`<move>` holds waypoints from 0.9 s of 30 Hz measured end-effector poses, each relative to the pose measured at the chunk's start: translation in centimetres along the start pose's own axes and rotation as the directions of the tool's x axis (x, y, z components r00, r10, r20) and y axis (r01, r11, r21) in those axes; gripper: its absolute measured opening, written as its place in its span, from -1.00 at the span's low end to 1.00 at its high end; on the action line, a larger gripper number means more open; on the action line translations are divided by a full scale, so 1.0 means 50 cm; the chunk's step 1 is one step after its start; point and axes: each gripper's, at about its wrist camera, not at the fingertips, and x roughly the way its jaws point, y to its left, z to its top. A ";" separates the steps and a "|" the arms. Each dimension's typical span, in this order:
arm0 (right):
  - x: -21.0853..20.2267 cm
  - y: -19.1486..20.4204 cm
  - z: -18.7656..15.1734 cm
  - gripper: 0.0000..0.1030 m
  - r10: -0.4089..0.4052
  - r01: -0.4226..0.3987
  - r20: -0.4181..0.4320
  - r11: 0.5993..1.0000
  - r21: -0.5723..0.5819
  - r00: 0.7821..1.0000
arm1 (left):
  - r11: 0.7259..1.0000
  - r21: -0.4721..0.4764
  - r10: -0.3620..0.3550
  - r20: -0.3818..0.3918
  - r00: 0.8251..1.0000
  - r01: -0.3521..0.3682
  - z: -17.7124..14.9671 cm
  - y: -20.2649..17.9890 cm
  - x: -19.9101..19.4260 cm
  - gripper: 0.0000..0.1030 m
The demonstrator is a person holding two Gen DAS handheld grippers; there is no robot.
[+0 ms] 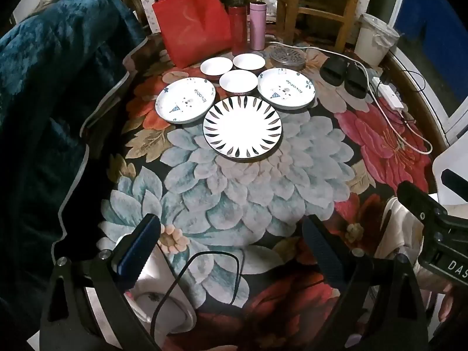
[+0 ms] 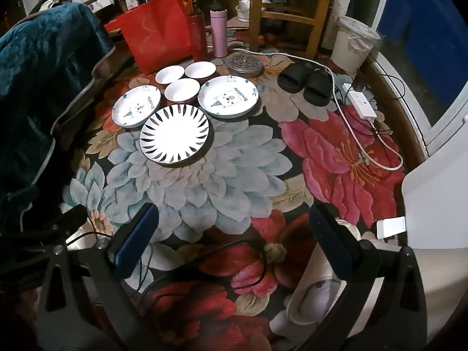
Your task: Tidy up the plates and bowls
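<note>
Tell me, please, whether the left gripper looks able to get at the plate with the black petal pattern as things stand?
Probably yes. The left gripper is open and empty, and only bare floral cloth lies between it and the petal-pattern plate, the nearest dish. The thin black cable below the fingers lies behind, not ahead.

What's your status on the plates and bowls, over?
Left gripper and right gripper open, empty, short of the dishes. Striped plate, two bear plates, three white bowls unstacked. Black cable underneath.
</note>
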 end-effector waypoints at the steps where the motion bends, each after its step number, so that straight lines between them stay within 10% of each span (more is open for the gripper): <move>1: 0.000 -0.001 0.000 1.00 0.002 -0.002 -0.007 1.000 0.001 1.000 | 1.000 0.000 0.001 0.000 1.000 -0.001 0.000 0.000 0.000 0.91; 27: -0.004 0.009 0.002 1.00 0.015 -0.015 -0.004 1.000 -0.001 1.000 | 1.000 -0.007 -0.007 -0.004 1.000 0.007 0.001 0.001 0.000 0.91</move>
